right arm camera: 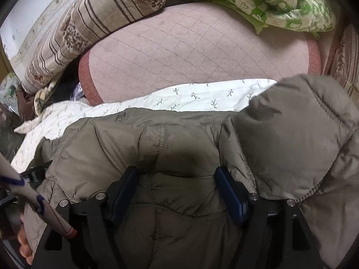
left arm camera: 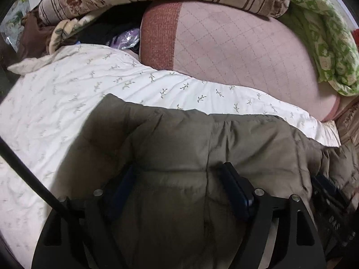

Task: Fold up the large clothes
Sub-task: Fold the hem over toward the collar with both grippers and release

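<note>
olive puffer jacket [left arm camera: 190, 148] spread on the sprigged white sheet [left arm camera: 67, 94]. left gripper [left arm camera: 179, 183] and right gripper [right arm camera: 177, 179] both spread wide astride puffy folds, not clamped yet. could easily pinch just the slick shell and slip.

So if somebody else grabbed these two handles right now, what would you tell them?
Left gripper: jaws wide, puffy jacket bulging between them; a firm grip can't be told.
Right gripper: same, jaws wide astride the jacket.
Olive padded jacket lies bunched on the white sprigged sheet; pink quilted mat behind it.
Done: jacket is on the bed.
Left: flatten it, then fold it.
</note>
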### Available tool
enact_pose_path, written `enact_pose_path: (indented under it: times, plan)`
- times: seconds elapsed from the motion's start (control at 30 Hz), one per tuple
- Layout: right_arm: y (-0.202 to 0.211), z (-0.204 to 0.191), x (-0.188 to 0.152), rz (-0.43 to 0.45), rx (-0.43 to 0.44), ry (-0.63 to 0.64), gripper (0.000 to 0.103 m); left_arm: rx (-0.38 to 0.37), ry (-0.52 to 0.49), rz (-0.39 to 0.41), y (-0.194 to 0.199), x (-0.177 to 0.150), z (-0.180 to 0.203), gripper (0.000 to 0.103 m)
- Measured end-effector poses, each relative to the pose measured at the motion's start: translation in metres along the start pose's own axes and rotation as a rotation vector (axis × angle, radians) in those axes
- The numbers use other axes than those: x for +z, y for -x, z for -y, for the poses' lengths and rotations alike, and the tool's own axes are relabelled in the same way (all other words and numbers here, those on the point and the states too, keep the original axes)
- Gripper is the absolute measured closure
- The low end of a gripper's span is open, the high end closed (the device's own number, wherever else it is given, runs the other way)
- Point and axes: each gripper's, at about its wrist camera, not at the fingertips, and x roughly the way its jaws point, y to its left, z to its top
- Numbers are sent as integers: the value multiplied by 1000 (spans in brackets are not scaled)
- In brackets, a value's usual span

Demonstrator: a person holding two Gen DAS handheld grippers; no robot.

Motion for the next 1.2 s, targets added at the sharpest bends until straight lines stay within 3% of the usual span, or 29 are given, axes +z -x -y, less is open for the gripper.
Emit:
enact_pose_path:
  times: [0.07, 0.1, 0.27, 0.37, 0.5, 0.6, 0.73, 0.87, 0.97, 1.03, 1.2]
  plan:
    - [16, -2, 5, -18, -8, 9, 26, -39, 11, 27, 26, -6, -7, 25]
    - [38, -1, 5, 22, 13, 10, 27, -51, 9, 37, 38, -10, -11, 25]
    - [98, 19, -13, 132, -58, 35, 25, 54, -16, 46, 50, -32, -35, 25]
    - [81, 49, -30, 78, -128, -7, 25, 46, 34, 19, 29, -44, -53, 24]
    - [52, 69, -40, 49, -129, -41, 24, 37, 50, 31, 27, -42, -55, 21]
    - [52, 59, -32, 31, -183, -5, 23, 36, 37, 39, 44, -41, -53, 21]
    - [78, 57, -37, 49, -181, -3, 23, 48, 26, 99, 87, -58, -55, 21]
    - [133, 53, -75, 116, -152, -1, 23, 97, 19, 163, 122, -91, -65, 21]
    - [150, 59, -108, 107, -152, -30, 23, 106, 36, 95, 113, -110, -80, 21]
    - [144, 71, -130, 36, -168, -57, 23, 125, 55, 49, 111, -123, -90, 23]
    - [179, 76, -158, 49, -172, -58, 23, 148, 73, 159, 170, -149, -102, 23]
